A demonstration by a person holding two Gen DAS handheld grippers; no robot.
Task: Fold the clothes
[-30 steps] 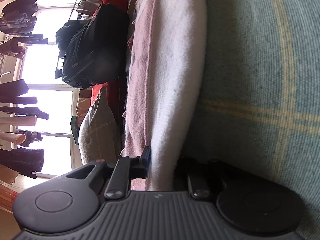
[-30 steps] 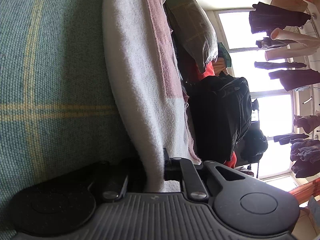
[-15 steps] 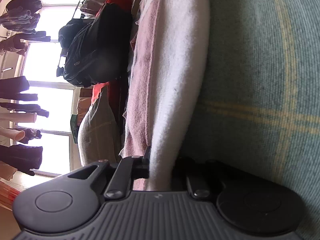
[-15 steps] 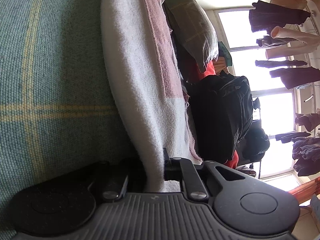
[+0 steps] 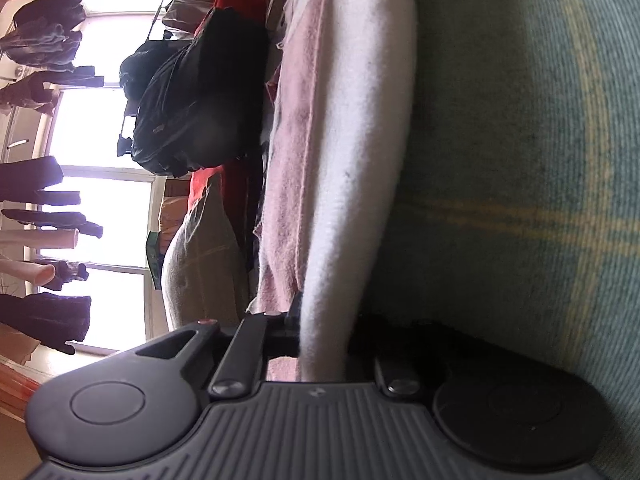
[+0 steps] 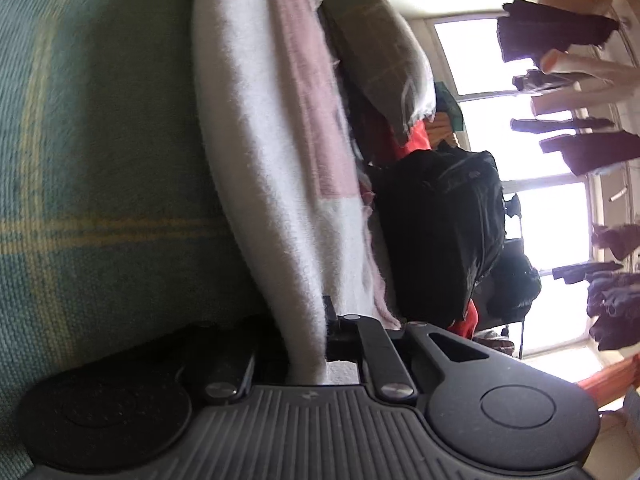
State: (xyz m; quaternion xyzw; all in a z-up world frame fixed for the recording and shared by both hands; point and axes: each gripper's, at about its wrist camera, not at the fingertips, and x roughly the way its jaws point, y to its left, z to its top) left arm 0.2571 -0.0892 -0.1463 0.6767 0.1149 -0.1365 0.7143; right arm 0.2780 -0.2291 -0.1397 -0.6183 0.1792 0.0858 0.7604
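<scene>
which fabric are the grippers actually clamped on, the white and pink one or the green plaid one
The white and pink cloth: both the left gripper and right gripper pinch its edge. The green plaid fabric only lies beside it.

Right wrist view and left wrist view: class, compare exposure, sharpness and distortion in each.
Left wrist view: the bright window is blown out to white, the black backpack is almost featureless, and the white-and-pink woolly cloth bows with fisheye curvature. Right wrist view: the same cloth and green checked bedcover look slightly motion-blurred, and the window is again overexposed.
</scene>
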